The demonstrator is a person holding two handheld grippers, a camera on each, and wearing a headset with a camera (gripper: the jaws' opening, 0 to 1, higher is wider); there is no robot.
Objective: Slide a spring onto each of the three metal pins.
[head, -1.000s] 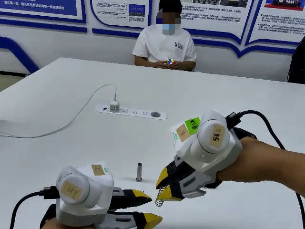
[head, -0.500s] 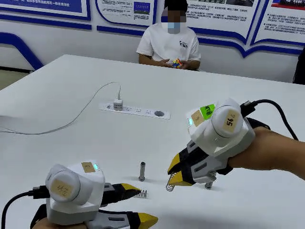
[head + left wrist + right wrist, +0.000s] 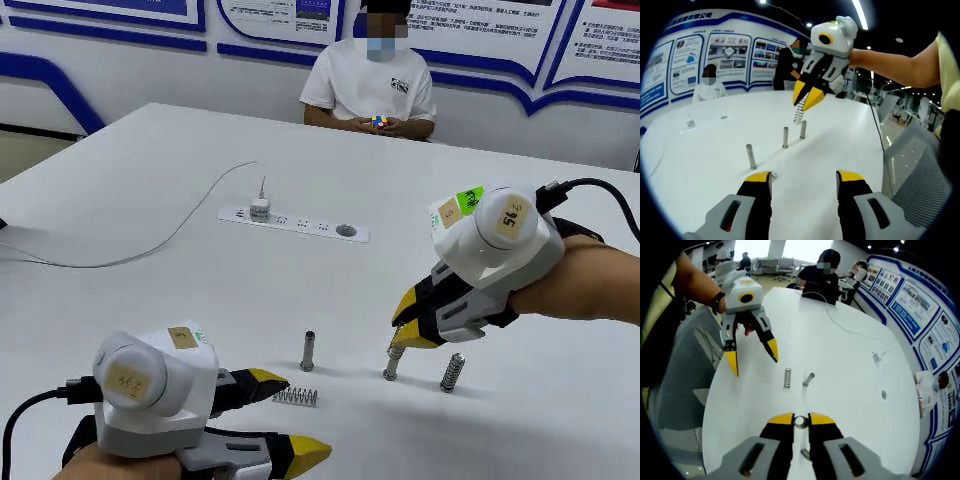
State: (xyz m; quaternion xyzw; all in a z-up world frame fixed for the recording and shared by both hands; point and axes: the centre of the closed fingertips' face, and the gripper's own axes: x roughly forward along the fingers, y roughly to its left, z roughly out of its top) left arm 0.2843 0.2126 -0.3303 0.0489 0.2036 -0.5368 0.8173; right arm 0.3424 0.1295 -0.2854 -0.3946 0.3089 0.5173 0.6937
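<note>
Head view, power strip [image 3: 293,223], cable [image 3: 150,248], person [image 3: 370,85] beyond pins [image 3: 308,350]

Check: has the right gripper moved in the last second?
Yes: the right gripper moved rightward, away from the bare left pin, and its spring now hangs over the middle pin.

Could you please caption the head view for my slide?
Right gripper holds a spring above the middle pin; a loose spring lies nearby.

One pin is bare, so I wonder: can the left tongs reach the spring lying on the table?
Probably yes: the left tongs are open, the spring lies just ahead, nothing between.
</note>
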